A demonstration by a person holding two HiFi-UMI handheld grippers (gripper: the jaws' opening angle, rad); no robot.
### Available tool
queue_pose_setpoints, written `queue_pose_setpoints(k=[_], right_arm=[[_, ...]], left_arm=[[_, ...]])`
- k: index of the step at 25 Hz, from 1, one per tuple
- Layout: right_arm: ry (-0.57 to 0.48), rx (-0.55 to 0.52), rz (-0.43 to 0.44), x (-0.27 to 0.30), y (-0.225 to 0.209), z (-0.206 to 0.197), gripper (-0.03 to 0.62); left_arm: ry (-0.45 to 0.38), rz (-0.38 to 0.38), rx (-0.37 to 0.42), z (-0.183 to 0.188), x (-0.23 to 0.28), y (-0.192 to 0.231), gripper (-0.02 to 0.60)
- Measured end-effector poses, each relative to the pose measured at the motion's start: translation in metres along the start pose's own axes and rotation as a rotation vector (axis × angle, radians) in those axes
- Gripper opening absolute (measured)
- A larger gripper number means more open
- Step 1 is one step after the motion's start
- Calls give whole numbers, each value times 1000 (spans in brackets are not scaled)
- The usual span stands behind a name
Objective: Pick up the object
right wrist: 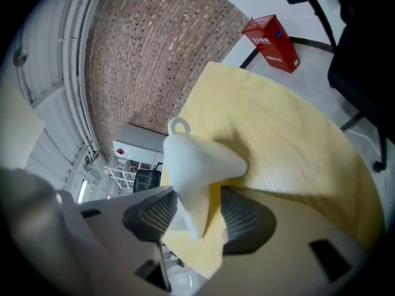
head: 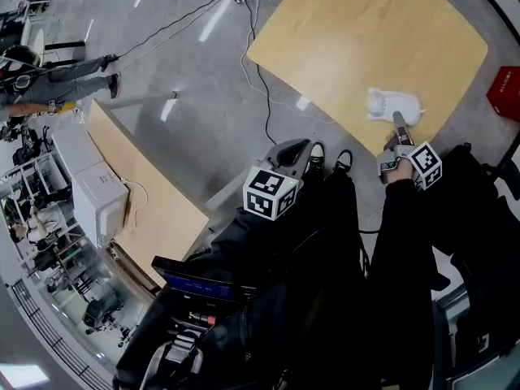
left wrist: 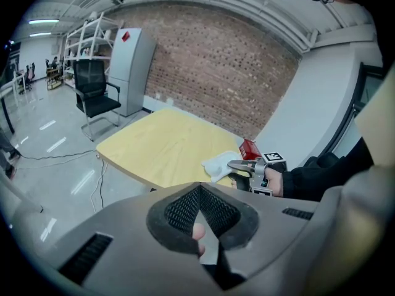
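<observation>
Two right-gripper fingers astride white object

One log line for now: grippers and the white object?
right gripper: open, soft white looped object between jaws | object: on light wooden table | left gripper: shut, off the table

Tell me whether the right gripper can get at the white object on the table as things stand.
Probably yes: the right gripper has its jaws open, the near end of the white object lies between them on the table, and nothing else blocks it.
</observation>
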State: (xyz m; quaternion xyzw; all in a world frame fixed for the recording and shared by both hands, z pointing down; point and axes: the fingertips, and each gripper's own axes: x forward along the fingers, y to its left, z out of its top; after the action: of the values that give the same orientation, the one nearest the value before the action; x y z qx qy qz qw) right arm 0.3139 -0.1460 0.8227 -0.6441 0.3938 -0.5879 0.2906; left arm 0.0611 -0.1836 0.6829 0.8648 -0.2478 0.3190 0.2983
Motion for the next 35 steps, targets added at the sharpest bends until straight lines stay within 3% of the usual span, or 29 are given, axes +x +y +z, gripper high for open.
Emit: queue_pose_setpoints(k=[6, 8, 14, 19, 26, 30, 35], right_arm=[[-33, 13, 28, 14, 1, 6, 207], [-36, 8, 29, 17, 1, 7, 176], [-27, -85, 18, 15, 4, 6, 155], [-60, -278, 42, -13, 42, 14, 155], [-176, -679, 23, -90, 140, 24, 155], [-254, -857, 14, -144, 202, 23, 155], [-358, -1056, 109, -183, 293, 10, 155]], left_arm=[[8, 8, 0, -5, -1, 6, -5], [12, 10, 1, -8, -2, 8, -5], [9, 10, 6, -10, -4, 9, -5], [-20, 8, 22, 3, -13, 5, -5], [-137, -18, 76, 51, -35, -17, -5], [-232, -36, 119, 91, -59, -35, -5], [-402, 1, 174, 147, -107, -39, -5]])
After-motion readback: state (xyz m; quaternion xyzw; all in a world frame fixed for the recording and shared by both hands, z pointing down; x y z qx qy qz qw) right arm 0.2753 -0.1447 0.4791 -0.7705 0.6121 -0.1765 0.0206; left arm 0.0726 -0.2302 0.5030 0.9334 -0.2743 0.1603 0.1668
